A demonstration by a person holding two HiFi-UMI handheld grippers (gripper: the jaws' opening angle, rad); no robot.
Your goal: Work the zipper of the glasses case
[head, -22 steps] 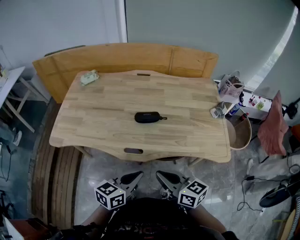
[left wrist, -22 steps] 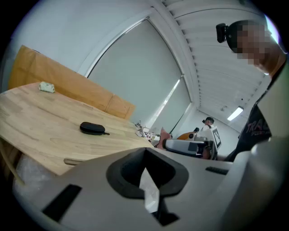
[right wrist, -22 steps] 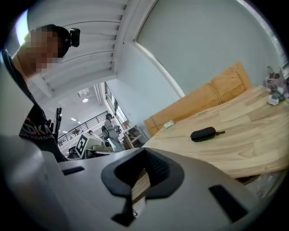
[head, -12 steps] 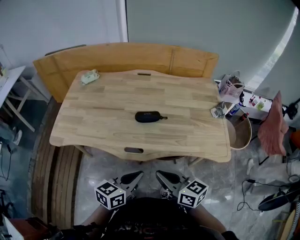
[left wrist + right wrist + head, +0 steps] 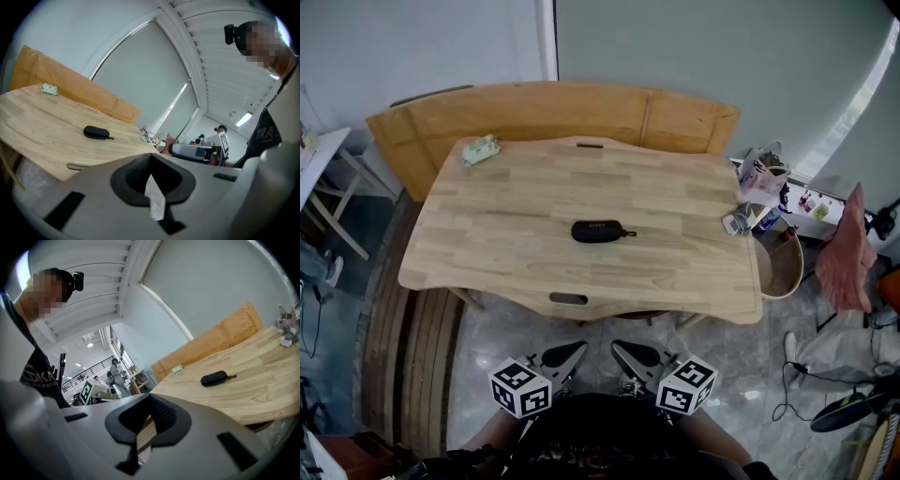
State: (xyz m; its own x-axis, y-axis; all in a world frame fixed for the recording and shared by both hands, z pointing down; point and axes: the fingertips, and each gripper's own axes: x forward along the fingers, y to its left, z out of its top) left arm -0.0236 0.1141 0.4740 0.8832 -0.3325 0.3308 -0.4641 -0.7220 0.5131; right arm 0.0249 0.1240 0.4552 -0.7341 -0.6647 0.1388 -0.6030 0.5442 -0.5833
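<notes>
Little has moved since the earlier frames: both grippers stay where they were, and only the head camera has nudged, so the black oval glasses case (image 5: 602,231) sits a touch lower and further right in the head view. It lies near the middle of the pale wooden surface (image 5: 506,234), its zipper pull pointing to the picture's right. A small green-and-white packet (image 5: 480,150) rests at the far left corner. The left gripper (image 5: 577,351) and right gripper (image 5: 619,350) hang side by side off the near edge, well apart from the case, their marker cubes towards the person.

From the left gripper view, the left gripper (image 5: 151,178) is clenched with nothing held. The case (image 5: 97,133) lies well ahead on the surface, the packet (image 5: 49,89) beyond it.

From the right gripper view, the right gripper (image 5: 149,420) is likewise clenched and empty. The case (image 5: 213,378) lies ahead to the right, the packet (image 5: 177,368) farther back.
</notes>
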